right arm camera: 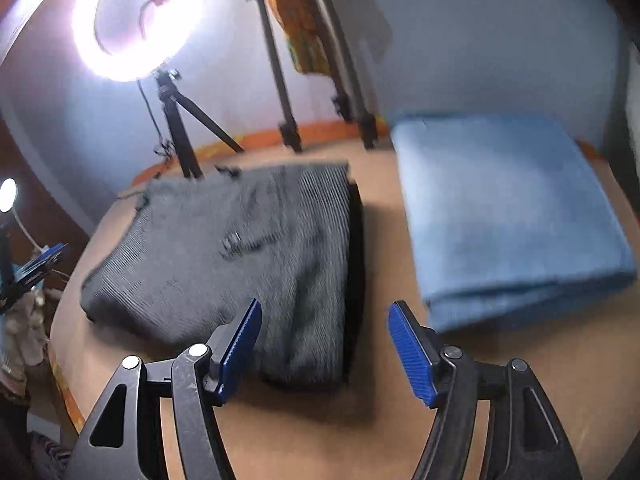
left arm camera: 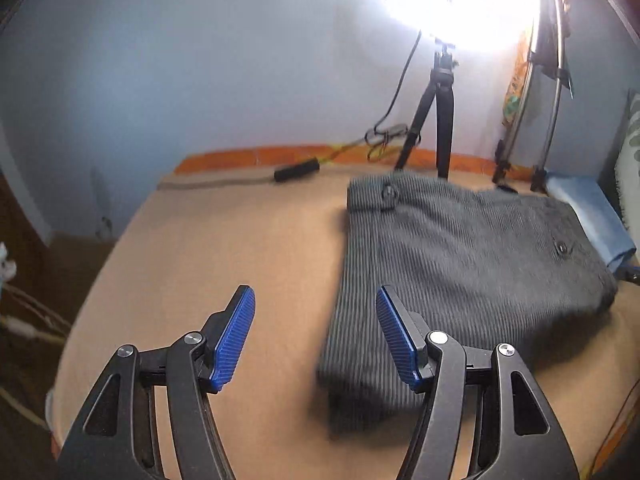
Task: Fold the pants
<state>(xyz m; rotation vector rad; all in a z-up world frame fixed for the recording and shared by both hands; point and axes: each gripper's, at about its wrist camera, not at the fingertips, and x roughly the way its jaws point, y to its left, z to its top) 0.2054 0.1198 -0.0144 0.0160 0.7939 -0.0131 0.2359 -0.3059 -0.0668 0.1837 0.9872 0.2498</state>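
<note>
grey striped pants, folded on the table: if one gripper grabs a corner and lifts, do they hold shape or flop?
Likely flop: the grey pants are soft ribbed fabric that sags and creases across the fold. A corner lift would probably peel the layers apart, since nothing pins the stack. Pushed on the tan table, they may bunch rather than slide. Both the left gripper and the right gripper stand open, holding nothing.

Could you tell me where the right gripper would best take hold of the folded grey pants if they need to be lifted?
Probably the near right corner of the grey pants, where the stacked layers end in a thick dark edge. The right gripper is open just short of that corner, so coming in low from the near side would likely catch every layer. The blue folded cloth lies apart, further right.
</note>
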